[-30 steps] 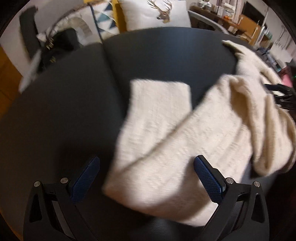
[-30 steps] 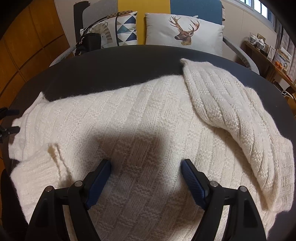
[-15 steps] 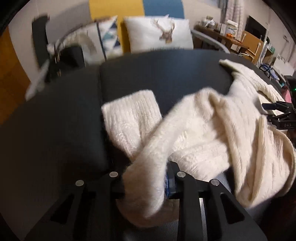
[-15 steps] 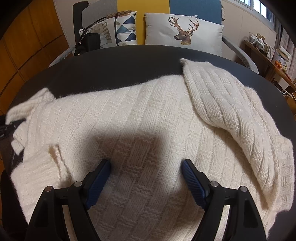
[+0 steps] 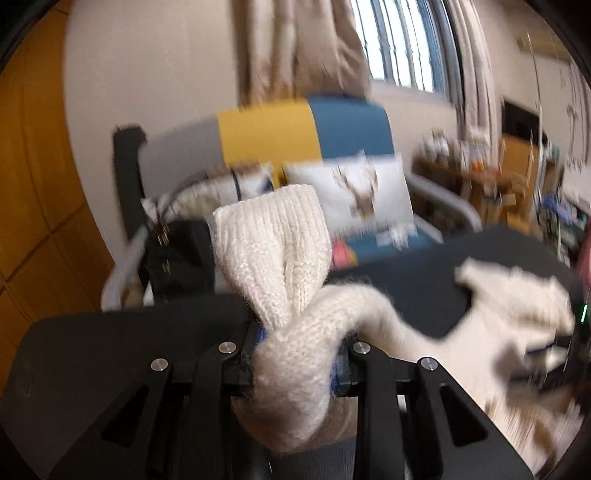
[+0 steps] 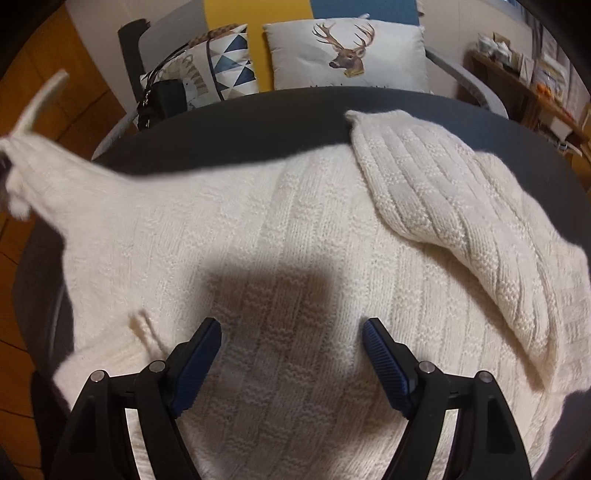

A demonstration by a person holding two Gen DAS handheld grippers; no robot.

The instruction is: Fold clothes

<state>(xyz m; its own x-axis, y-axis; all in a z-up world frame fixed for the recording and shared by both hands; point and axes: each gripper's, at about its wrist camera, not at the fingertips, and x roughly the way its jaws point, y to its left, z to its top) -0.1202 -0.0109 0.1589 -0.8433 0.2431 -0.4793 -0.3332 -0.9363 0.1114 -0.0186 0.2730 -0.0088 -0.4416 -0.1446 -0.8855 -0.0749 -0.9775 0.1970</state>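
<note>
One sleeve (image 5: 284, 280) of the white sweater (image 6: 295, 258) on the dark table (image 6: 258, 114) is pinched tight in your left gripper (image 5: 295, 365) and lifted; your right gripper (image 6: 291, 354) hovers wide open, empty, above the body. Next, I think, carry this sleeve across.

Past the far edge of the dark round table (image 6: 258, 118) I see a sofa (image 6: 229, 11) with grey, yellow and blue back panels. A white deer-head cushion (image 6: 347, 55) leans against it, a triangle-patterned cushion (image 6: 225, 62) beside it, and a black handbag (image 6: 162, 99) toward the sofa's left end. To the right, a cluttered wooden shelf (image 6: 524, 81). Curtains (image 5: 303, 48) flank a bright window (image 5: 402, 40).
</note>
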